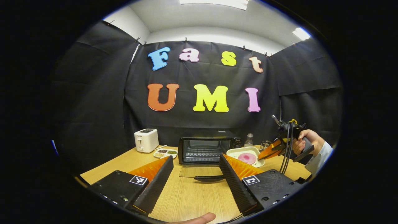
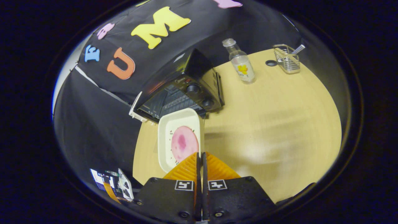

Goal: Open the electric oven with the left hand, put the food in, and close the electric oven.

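Observation:
The black electric oven (image 1: pixel 205 148) stands at the middle back of the wooden table, its glass door (image 1: pixel 199 171) folded down flat with the handle (image 1: pixel 209 178) toward me. My left gripper (image 1: pixel 196 158) is open just in front of that door, holding nothing. To the right of the oven, my right gripper (image 1: pixel 270 150) is shut on the rim of a white tray (image 2: pixel 164 137) carrying a pink round of food (image 2: pixel 184 143). In the right gripper view the right gripper (image 2: pixel 200 154) pinches the tray's near edge, with the oven (image 2: pixel 183 90) just beyond it.
A white toaster (image 1: pixel 146 140) and a small divided dish (image 1: pixel 166 153) sit left of the oven. A clear bottle (image 2: pixel 242 67) and a wire basket (image 2: pixel 287 59) stand at the back right. A hand and white sleeve (image 1: pixel 311 143) hold the right gripper.

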A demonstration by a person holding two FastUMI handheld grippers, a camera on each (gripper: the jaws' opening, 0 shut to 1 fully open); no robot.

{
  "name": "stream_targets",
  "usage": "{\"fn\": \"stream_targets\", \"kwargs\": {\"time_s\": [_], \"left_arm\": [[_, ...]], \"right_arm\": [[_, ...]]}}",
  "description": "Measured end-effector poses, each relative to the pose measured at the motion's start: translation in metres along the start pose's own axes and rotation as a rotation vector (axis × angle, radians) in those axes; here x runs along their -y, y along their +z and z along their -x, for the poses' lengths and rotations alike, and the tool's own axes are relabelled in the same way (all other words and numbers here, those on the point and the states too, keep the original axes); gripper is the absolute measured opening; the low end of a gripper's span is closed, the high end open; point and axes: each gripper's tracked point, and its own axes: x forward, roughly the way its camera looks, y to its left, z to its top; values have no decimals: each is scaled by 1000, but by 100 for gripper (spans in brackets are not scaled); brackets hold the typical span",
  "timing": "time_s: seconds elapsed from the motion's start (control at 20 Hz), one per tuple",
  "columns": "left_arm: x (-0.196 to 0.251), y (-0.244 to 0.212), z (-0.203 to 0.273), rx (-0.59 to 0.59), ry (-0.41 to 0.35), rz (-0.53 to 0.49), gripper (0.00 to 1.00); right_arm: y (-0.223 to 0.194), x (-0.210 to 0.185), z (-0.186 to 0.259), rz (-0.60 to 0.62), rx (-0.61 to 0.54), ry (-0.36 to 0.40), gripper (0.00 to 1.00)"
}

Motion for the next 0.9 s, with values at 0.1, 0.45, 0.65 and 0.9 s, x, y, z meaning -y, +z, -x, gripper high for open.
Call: {"fn": "stream_targets", "kwargs": {"time_s": [0.1, 0.45, 0.65, 0.9], "left_arm": [[-7, -5, -2, -8, 6, -6, 94], [-19, -25, -12, -27, 4, -1, 94], [-24, -32, -19, -33, -1, -22, 94], [-39, -32, -28, -6, 8, -31, 95]], "right_arm": [[-5, -22, -22, -19, -20, 40, 1], [20, -67, -104, -169, 59, 45, 4], [48, -76, -143, -262, 156, 27, 4], [81, -92, -179, -363, 270, 52, 2]]}}
